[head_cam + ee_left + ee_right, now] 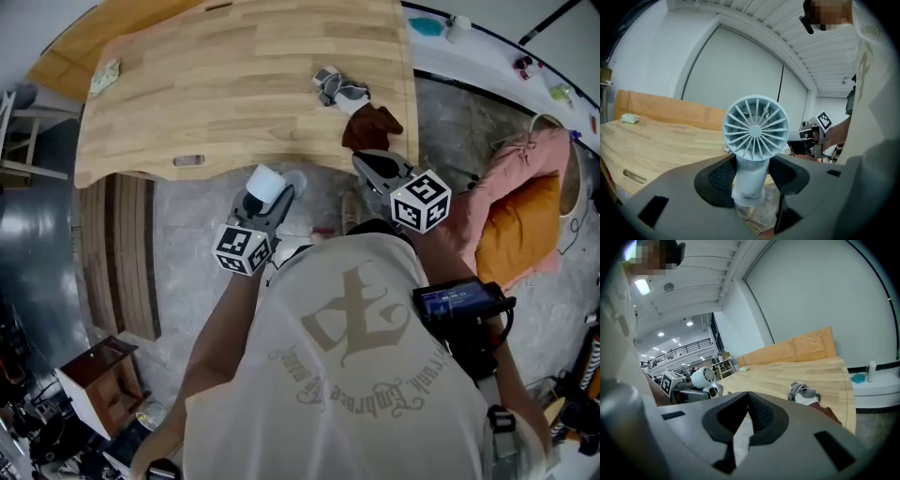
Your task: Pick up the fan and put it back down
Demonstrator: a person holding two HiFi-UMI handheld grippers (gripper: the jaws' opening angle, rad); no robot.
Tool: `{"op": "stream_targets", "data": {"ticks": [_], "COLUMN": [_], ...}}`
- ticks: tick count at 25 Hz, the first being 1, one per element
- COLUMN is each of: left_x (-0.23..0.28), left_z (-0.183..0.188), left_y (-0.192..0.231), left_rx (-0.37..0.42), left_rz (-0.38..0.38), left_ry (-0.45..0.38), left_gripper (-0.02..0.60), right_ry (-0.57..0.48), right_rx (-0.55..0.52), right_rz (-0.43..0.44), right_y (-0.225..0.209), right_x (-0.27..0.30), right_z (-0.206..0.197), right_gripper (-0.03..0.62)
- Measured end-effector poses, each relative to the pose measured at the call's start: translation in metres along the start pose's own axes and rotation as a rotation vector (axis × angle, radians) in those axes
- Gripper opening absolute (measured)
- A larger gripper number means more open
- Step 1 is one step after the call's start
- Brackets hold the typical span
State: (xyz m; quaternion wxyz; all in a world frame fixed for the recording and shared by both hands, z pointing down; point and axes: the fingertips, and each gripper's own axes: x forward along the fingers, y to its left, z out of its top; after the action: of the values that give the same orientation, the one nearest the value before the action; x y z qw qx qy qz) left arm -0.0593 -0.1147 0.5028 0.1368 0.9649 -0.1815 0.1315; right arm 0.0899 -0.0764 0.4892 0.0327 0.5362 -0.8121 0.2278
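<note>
**The Fan Is Up in the Left Gripper**

The left gripper (751, 173) is clenched on the fan (756, 125). Its two black pads squeeze the white handle, one on each side. The grip is low on the handle, so the round head with its blades sticks up free and nothing presses on it. The fan stands almost straight up. That should make it easy to set down on its bottom end.

The fan is not on the table (234, 84). It hangs in the air over the gray floor (192, 234), just in front of the table's near edge.

The right gripper (747, 397) is closed, with its tips touching and nothing in it. It is off to the right of the fan, so it does not get in the way.

The near edge of the table bends in a curve, and there is a small slot (188, 160) in the wood close to it. If the fan goes down too near this edge, it could tip and fall to the floor. A spot farther in looks safer.

There is lots of bare wood in the middle and on the left. A gray and white rag (337, 86) and a brown cloth (372, 127) lie near the right side. A little green thing (105, 77) sits far off at the left corner. The fan should stay away from those.
</note>
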Motion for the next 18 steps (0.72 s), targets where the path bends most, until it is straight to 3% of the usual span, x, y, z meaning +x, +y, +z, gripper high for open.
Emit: {"op": "stream_targets", "data": {"ticks": [18], "left_x": [0.120], "left_z": [0.006], "left_y": [0.035], "left_rx": [0.003], "left_rz": [0.003], "left_ry": [0.074], "left_gripper": [0.226], "right_ry": [0.054], "right_rx": [0.047], "right_rz": [0.011], "right_y": [-0.083], "right_x": [0.022], "right_z": [0.013], "right_gripper": [0.013]}}
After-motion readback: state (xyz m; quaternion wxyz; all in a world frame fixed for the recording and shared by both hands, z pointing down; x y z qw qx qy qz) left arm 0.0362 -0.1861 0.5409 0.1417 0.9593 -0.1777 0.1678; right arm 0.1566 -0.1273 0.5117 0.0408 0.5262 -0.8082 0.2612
